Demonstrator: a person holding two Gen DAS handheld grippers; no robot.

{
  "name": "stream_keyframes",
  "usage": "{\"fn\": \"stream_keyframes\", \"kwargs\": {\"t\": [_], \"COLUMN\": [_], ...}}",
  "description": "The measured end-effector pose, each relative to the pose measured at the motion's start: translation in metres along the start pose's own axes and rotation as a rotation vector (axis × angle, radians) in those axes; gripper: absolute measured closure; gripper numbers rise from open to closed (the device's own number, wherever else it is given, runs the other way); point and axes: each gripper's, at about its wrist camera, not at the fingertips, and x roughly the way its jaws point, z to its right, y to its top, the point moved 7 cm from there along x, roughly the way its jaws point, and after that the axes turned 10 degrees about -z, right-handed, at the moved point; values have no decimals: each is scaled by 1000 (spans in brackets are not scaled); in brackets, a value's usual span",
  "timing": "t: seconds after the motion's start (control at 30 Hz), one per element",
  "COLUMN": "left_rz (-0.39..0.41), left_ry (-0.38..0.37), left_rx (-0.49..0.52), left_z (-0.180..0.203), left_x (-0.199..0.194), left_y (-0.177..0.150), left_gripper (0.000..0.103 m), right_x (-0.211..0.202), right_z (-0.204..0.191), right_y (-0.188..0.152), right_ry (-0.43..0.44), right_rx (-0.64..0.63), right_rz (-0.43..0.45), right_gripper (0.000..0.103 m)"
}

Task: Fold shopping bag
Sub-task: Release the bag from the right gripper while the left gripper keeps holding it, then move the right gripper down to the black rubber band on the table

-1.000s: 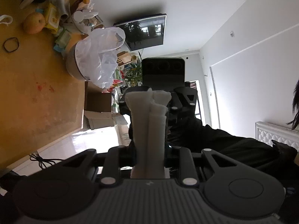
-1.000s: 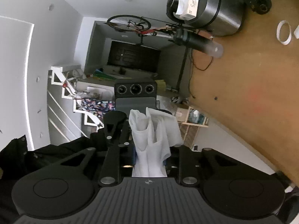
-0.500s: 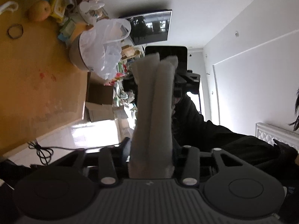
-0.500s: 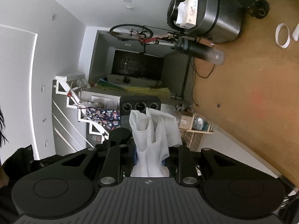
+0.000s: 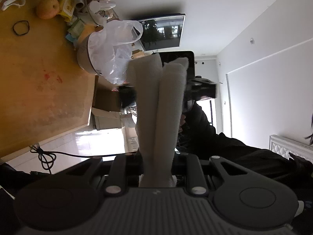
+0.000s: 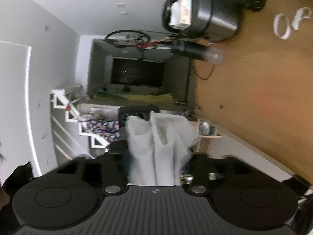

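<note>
— Wooden surface (image 5: 39,90) beyond my left tongs (image 5: 157,137): what's counted?
— One apple (image 5: 47,10), one hair tie (image 5: 21,27).
— The shopping bag (image 5: 159,117)?
— One, gripped by my closing left tongs; my right tongs (image 6: 156,152) are opening around it.

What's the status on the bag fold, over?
Left gripper closing on the bunched shopping bag. Right gripper opening, bag between its jaws. Nothing in the way.

Bearing surface: an orange-brown wooden table (image 5: 39,90), showing red smudges. Lying directly on it: a black elastic loop (image 5: 21,27), a yellow apple (image 5: 47,9), a white plastic bag (image 5: 111,52) over a round container, a dark rice cooker (image 6: 203,9), a dark bottle (image 6: 197,51) and white tape rings (image 6: 281,26).
</note>
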Motion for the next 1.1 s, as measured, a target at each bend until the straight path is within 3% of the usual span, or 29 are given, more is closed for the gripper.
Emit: {"fn": "stream_keyframes", "kwargs": {"t": [0.17, 0.33, 0.53, 0.63, 0.73, 0.8, 0.83, 0.9, 0.93, 0.97, 1.0, 1.1], "left_rz": [24, 90, 153, 198, 292, 369, 386, 428, 435, 429, 428, 466], "left_ry": [15, 21, -7, 49, 265, 517, 578, 816, 891, 1021, 1088, 1070], "left_rx": [-9, -27, 48, 102, 138, 150, 149, 143, 149, 177, 207, 196], "left_z": [-2, 2, 59, 95, 115, 110, 107, 85, 79, 67, 58, 39], "left_x": [-1, -10, -30, -48, -72, -88, -92, -95, -95, -90, -84, -73], "left_y": [-2, -5, -21, -26, -21, -12, -10, -1, 2, 6, 9, 13], "left_gripper": [80, 80, 80, 79, 78, 78, 78, 78, 78, 78, 78, 78], "right_x": [-10, -27, -53, -63, -56, -49, -47, -41, -40, -36, -33, -25], "right_z": [-1, 2, -20, -52, -78, -73, -66, -37, -22, 10, 37, 107], "right_y": [-2, 1, 8, 11, 13, 20, 26, 47, 54, 69, 79, 96], "right_ry": [21, -58, -437, -723, -1123, -1279, -1320, -1408, -1409, -1405, -1398, -1383], "right_rx": [-17, -45, -248, -472, -794, -921, -934, -931, -912, -869, -835, -808], "right_rz": [48, 122, 198, 226, 162, 123, 117, 119, 109, 74, 39, -11], "right_gripper": [24, 19, 18, 18, 17, 16, 16, 16, 16, 17, 19, 22]}}
